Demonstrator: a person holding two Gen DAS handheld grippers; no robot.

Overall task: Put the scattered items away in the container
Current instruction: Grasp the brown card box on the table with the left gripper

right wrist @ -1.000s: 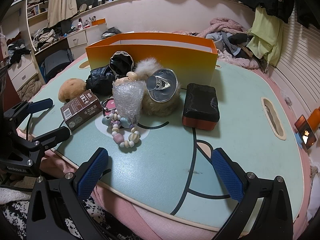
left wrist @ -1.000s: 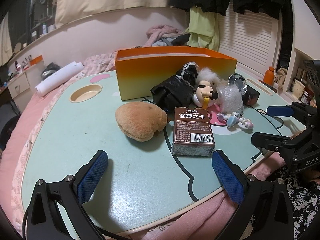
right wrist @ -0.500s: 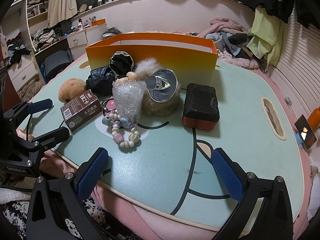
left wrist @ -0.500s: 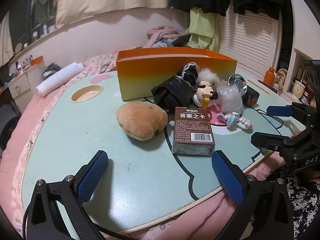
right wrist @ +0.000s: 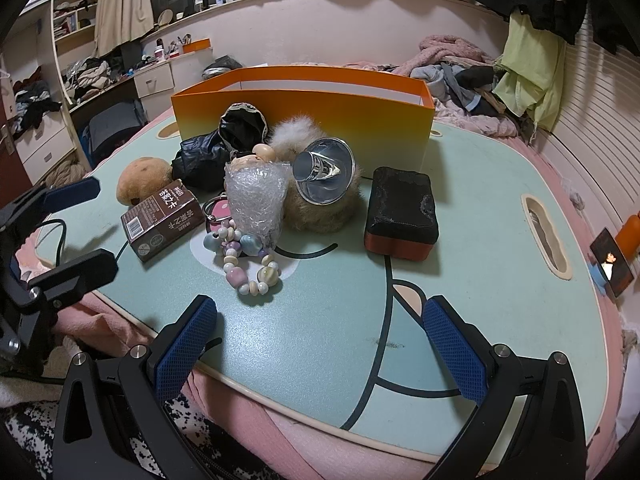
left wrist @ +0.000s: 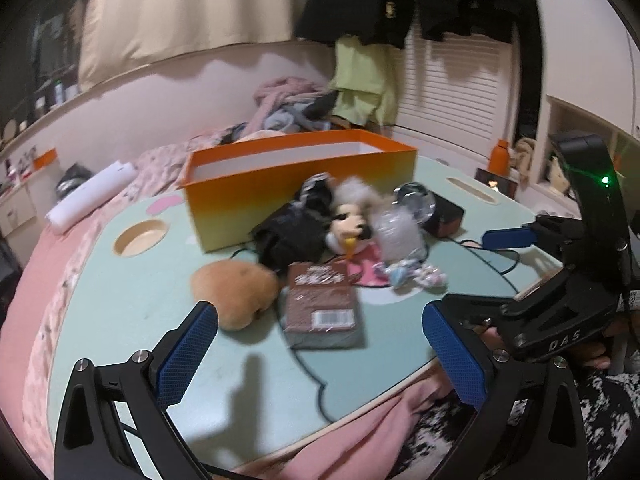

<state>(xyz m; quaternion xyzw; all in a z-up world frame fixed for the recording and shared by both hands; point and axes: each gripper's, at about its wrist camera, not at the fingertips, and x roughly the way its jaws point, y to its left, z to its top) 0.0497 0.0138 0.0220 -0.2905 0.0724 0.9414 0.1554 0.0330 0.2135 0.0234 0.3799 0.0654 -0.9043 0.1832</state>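
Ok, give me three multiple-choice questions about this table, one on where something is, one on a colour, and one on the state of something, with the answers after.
1. Where does the bead bracelet lie?
A. inside the box
B. on the table in front of the bubble wrap bundle
C. on top of the black block

2. What colour is the outside of the box?
A. orange fading to yellow
B. plain blue
C. green

3. How are the two grippers?
A. both shut on items
B. one holds the brown carton
C. both open and holding nothing

Answers:
1 B, the beads rest on the table just below the bundle.
2 A, its front wall is orange on top and yellow at the bottom.
3 C, the left gripper and right gripper show spread fingers with nothing between them.
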